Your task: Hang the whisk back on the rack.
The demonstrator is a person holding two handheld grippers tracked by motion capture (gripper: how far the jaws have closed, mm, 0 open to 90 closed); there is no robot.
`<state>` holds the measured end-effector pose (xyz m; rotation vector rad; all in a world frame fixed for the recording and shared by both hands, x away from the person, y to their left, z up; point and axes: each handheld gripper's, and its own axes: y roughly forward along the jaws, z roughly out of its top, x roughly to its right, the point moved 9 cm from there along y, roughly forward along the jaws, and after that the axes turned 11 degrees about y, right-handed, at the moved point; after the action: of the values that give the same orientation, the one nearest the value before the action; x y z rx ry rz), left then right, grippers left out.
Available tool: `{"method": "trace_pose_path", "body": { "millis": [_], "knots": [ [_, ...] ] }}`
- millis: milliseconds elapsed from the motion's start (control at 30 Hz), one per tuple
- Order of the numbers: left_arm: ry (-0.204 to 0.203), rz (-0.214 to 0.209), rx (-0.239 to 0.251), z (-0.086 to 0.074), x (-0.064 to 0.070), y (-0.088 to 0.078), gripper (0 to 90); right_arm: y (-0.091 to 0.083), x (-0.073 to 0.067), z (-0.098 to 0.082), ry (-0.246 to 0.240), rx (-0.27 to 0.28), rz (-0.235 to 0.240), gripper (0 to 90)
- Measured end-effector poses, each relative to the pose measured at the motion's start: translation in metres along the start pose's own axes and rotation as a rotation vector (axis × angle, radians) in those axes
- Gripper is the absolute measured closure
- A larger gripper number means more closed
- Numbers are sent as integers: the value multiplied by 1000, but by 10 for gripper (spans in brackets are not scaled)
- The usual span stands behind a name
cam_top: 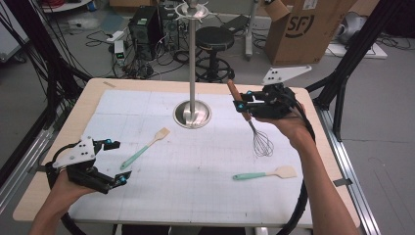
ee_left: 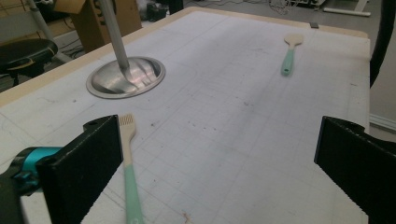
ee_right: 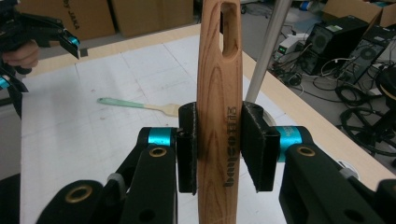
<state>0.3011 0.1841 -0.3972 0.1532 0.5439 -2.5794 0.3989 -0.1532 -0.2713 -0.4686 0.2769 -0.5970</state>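
White gridded mat [cam_top: 195,161] on table | right tool [cam_top: 246,104] pinching whisk [cam_top: 254,128] | left tool [cam_top: 116,161] spread

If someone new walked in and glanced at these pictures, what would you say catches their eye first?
Probably the whisk, held off the table by its wooden handle in the right gripper, wires hanging down. Next, the tall steel stand at the table's far middle. The left gripper waits open at the near left, beside a mint-handled brush.

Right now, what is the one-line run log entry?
right tool: shut on whisk handle, lifted | left tool: open, empty | silicone brush, spatula: on mat
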Motion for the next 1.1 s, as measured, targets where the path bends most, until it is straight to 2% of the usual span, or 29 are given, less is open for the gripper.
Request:
{"method": "trace_pose_path", "body": {
  "millis": [433,500,833,967,1100],
  "knots": [
    [4,-4,-2,-1,1,0,17,7,9,46,-21,60,-50,684],
    [6,-6,-6,-1,1,1,17,8,12,56,-14,75,-48,684],
    [-2,-5,4,-1,0,0,16,15,19,78,-13,93,-59,685],
    [-6,-6,8,0,-1,0,17,19,23,94,-4,106,-88,685],
    [-10,-5,15,0,-1,-1,17,22,26,103,8,124,-98,685]
  ]
}}
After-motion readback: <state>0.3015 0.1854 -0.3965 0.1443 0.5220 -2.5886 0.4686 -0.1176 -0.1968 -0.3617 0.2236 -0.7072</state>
